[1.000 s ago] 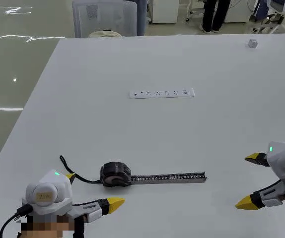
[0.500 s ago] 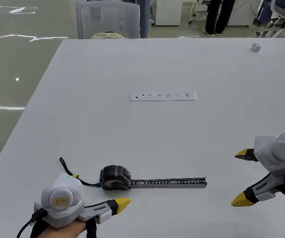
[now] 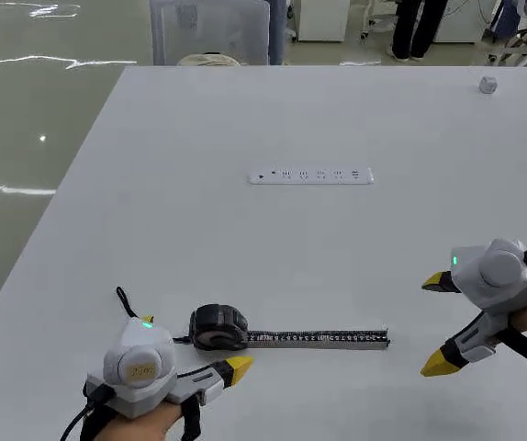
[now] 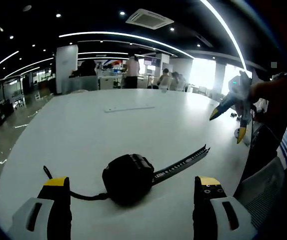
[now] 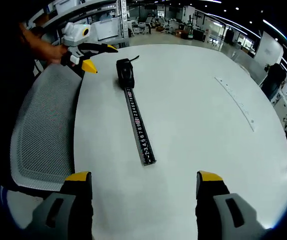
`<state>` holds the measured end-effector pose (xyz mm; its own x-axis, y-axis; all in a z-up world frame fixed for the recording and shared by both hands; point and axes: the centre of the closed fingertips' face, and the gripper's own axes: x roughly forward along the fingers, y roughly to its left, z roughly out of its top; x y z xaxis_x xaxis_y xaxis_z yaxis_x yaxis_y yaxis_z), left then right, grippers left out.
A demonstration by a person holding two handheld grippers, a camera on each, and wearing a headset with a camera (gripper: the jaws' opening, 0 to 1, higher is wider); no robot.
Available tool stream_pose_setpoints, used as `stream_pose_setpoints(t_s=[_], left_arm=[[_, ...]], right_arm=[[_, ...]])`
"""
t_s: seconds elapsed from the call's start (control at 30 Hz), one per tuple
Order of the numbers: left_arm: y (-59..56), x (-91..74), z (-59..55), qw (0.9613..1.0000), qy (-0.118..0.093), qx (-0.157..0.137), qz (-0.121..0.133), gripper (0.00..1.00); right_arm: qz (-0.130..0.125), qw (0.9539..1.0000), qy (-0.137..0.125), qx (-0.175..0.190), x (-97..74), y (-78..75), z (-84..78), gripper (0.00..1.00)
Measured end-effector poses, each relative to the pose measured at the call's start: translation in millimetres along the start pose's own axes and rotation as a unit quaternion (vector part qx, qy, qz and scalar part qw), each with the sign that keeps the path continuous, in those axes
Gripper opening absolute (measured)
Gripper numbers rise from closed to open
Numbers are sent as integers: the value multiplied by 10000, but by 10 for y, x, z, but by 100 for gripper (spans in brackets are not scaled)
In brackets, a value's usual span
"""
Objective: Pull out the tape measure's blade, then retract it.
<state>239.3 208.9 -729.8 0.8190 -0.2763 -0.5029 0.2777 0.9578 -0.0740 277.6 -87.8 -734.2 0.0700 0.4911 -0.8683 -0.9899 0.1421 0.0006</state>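
Tape measure [image 3: 218, 326] case, black and round, lies on the white table [image 3: 245, 239] just ahead of the left gripper [image 4: 132, 182]. That gripper's jaws are spread wide and hold nothing; in the left gripper view the yellow tips stand on either side of the case, clear of it. A thin black wrist cord [image 3: 126, 303] trails from the case toward the table's near-left edge.

From the case the blade [image 3: 323, 339] runs out flat along the table toward the right gripper [image 3: 438, 324], its markings facing up. The right gripper is also spread and empty, and it hovers with bare table between it and the blade's end. Farther back a white power strip [image 3: 311, 175] lies mid-table, well apart from the work.

By the look of it, the pulling-out half is done, since the blade lies extended with nobody holding it, which suggests a lock is set. Retraction is what remains, and it probably calls for steadying the case and freeing the blade.
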Motion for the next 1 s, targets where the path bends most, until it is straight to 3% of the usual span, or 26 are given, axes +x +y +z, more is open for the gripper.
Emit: stream_pose_setpoints(t_s=[0.2,0.3,0.43,0.8,1.0], left_arm=[[-45,56,80,9999,-147,2,66,100],[-49,67,102,9997,-214,-18,80,100],[-55,83,66,9999,-147,-65,62,100],[-17,67,47,9996,-132,-195,125,100],[-4,59,27,9995,-105,-249,151,100]], right_arm=[[132,9995,150,-260,119,-37,37,83],[156,9989,182,-395,170,-60,67,74],[349,9980,266,-458,263,-12,97,66],[559,9956,494,-565,603,-102,-47,50],[599,9946,559,-639,720,-64,-105,40]])
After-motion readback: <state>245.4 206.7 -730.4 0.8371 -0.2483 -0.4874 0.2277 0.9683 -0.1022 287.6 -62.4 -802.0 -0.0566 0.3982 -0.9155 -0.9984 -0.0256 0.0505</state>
